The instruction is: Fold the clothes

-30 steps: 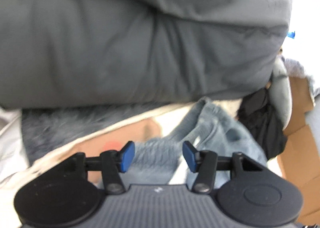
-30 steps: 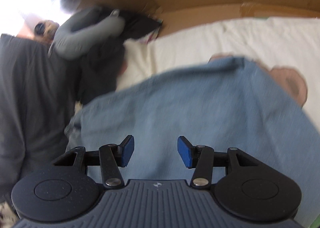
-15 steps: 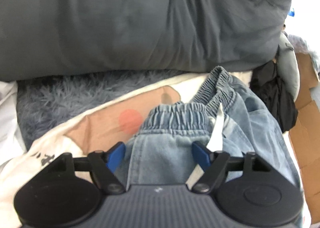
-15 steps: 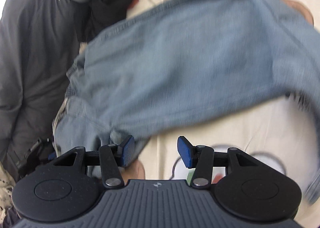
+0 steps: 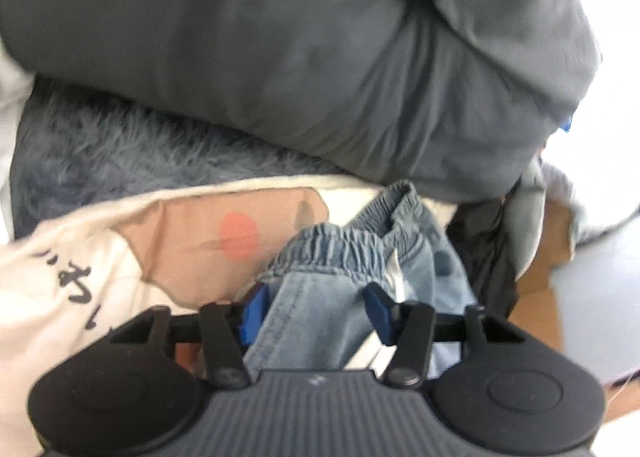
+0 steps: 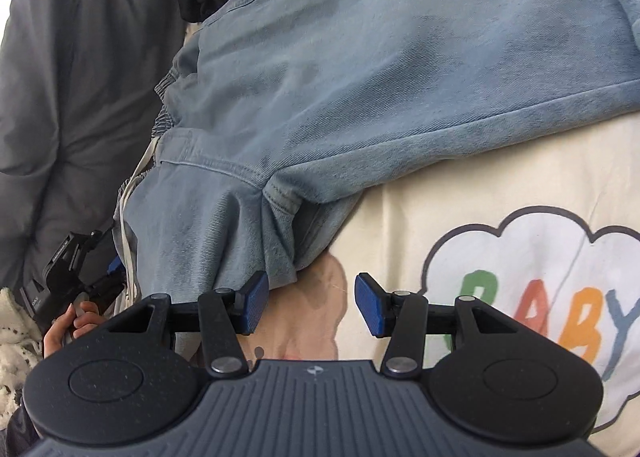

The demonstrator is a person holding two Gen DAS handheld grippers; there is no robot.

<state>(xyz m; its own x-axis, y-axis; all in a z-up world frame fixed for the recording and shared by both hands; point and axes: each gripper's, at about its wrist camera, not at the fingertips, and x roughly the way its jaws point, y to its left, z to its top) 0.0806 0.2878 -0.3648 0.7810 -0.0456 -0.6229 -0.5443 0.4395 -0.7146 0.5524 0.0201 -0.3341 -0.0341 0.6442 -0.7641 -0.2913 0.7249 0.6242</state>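
Light-blue denim elastic-waist trousers [image 6: 400,69] lie spread on the cream printed bedsheet [image 6: 460,193]. Left claw [image 5: 316,311] has just been closing, waistband fabric between jaws. Right claw [image 6: 308,303] released, crotch bunch at its 10 o'clock. Next: pinch firmly, fold over.

- Right gripper [image 6: 307,307] hovers over the cream blanket [image 6: 460,193], jaws apart, nothing between them.
- Jeans [image 6: 380,77] lie spread above, a bunched corner just beside the left pad.
- "BABY" cloud print [image 6: 532,289] at right.
- At lower left, a hand [image 6: 68,331] holds the left gripper [image 6: 80,277].
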